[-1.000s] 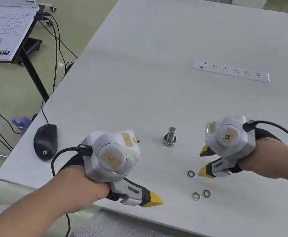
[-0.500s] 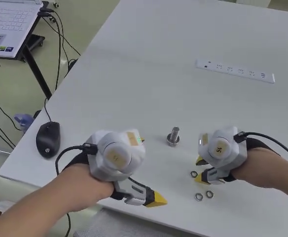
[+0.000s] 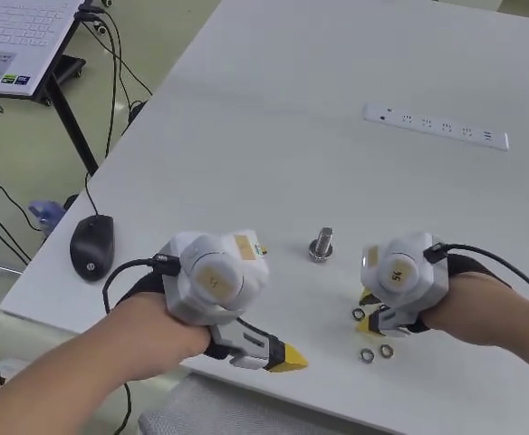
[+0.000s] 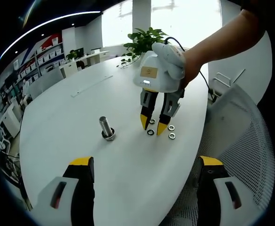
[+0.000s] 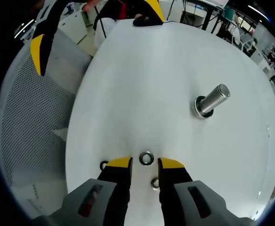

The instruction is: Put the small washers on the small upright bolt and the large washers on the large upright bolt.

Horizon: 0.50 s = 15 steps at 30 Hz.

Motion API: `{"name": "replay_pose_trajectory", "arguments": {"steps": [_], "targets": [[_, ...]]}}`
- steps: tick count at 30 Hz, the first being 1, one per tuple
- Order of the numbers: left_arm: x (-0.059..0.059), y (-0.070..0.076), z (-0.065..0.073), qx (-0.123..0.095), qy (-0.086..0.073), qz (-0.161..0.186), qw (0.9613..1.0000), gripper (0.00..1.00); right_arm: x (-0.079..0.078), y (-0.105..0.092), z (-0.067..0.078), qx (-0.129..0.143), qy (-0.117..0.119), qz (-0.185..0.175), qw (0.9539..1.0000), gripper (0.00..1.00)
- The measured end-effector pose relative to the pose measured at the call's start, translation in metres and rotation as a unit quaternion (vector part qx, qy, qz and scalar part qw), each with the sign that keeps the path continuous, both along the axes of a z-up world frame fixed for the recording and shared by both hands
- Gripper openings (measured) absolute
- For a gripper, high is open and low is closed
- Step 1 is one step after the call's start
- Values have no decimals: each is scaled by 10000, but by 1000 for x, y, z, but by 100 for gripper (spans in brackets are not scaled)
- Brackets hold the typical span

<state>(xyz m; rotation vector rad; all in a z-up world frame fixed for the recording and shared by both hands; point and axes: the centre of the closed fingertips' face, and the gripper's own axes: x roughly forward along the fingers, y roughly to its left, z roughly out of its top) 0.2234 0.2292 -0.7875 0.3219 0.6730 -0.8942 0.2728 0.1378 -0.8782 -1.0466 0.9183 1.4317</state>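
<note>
White tabletop (image 3: 274, 109), smooth and matt, serves as the work surface.

Item 1: washers. One washer (image 5: 146, 157) lies flat between the jaws of the right gripper (image 4: 152, 126), apparently touching neither. Two more washers (image 5: 155, 183) lie just beside it, nearer the table edge. The right gripper's jaws stand narrowly parted astride that ring and grasp nothing.

Handling, as judged: thin, stiff metal rings, very light, with a slick finish. Lying flat on a smooth top, each offers little edge and will likely skate if nudged. The hold should be across the outer rim, on opposite sides, closed gently. Large and small could not be told apart.

Item 2: an upright bolt (image 3: 321, 245) stands head-down near the washers, threads up (a single bolt is on view).

Item 3: the left gripper (image 4: 145, 162) hangs over the near edge with its jaws spread wide, carrying nothing.

Markings: the right gripper's top disc bears what reads like "54". Tan stickers on both grippers are illegible. A mouse (image 3: 92, 246) carries a logo too small to read. A power strip (image 3: 437, 127) shows no legible print.
</note>
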Motion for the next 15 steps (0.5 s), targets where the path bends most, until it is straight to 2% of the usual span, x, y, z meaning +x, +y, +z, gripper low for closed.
{"name": "replay_pose_trajectory", "arguments": {"steps": [9,15], "targets": [[-2,-1,0,-8,-5,7,10000,90,0,2,0,-103,-71,-49,9999,15],[-2,0,0,-19,4,13,10000,90,0,1,0,-148,-70,-110,9998,13]]}}
